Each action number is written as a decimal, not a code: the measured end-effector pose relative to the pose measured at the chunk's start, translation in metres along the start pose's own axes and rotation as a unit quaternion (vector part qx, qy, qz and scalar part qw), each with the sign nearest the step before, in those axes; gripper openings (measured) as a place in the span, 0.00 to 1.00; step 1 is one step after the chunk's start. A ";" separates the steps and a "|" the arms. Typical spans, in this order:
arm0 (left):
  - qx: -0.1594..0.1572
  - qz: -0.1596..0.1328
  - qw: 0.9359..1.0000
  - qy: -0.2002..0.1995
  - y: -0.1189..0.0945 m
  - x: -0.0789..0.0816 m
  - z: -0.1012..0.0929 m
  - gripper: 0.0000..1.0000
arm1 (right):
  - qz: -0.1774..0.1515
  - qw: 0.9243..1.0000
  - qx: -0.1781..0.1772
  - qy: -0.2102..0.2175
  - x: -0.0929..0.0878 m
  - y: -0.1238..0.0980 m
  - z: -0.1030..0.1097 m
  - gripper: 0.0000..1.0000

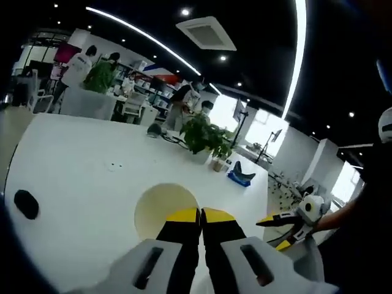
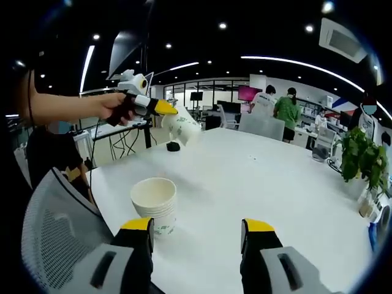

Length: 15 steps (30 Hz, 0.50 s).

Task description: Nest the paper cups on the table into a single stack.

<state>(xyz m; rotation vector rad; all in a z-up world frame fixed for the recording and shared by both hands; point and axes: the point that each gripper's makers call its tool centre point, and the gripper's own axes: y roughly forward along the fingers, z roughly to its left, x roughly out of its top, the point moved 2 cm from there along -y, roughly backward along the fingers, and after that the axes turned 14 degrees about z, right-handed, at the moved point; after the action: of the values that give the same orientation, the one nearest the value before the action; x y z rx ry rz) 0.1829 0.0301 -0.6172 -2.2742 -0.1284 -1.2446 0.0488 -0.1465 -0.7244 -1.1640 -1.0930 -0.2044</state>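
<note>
Lighting: my views are lit from above by long ceiling strips (image 1: 141, 33) and small spot lamps (image 2: 222, 26); the ceiling itself stays dark. Windows (image 1: 260, 125) blow out white. My table (image 2: 257, 177) reads bright and evenly lit, shadows faint. Fisheye bends edges strongly; distant background soft.

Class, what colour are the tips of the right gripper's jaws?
Yellow, on black jaws; the right gripper shows them best in the right gripper view.
</note>
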 end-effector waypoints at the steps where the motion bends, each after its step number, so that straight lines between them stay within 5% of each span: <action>1: 0.003 0.001 1.000 0.009 -0.007 0.002 -0.013 0.00 | 0.000 1.000 0.000 -0.001 0.000 0.000 0.000 0.57; 4: 0.012 0.004 0.999 0.033 -0.017 0.003 -0.034 0.00 | 0.000 1.000 0.001 -0.003 0.000 0.000 0.000 0.57; 15: 0.020 0.024 0.997 0.064 -0.042 -0.003 -0.055 0.00 | 0.001 1.000 0.008 -0.013 0.000 0.001 0.003 0.58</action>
<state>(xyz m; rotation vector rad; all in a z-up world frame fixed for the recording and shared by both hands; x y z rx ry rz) 0.1256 0.0384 -0.5787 -2.1446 -0.0507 -1.3477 0.0478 -0.1440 -0.7255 -1.1548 -1.1144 -0.1797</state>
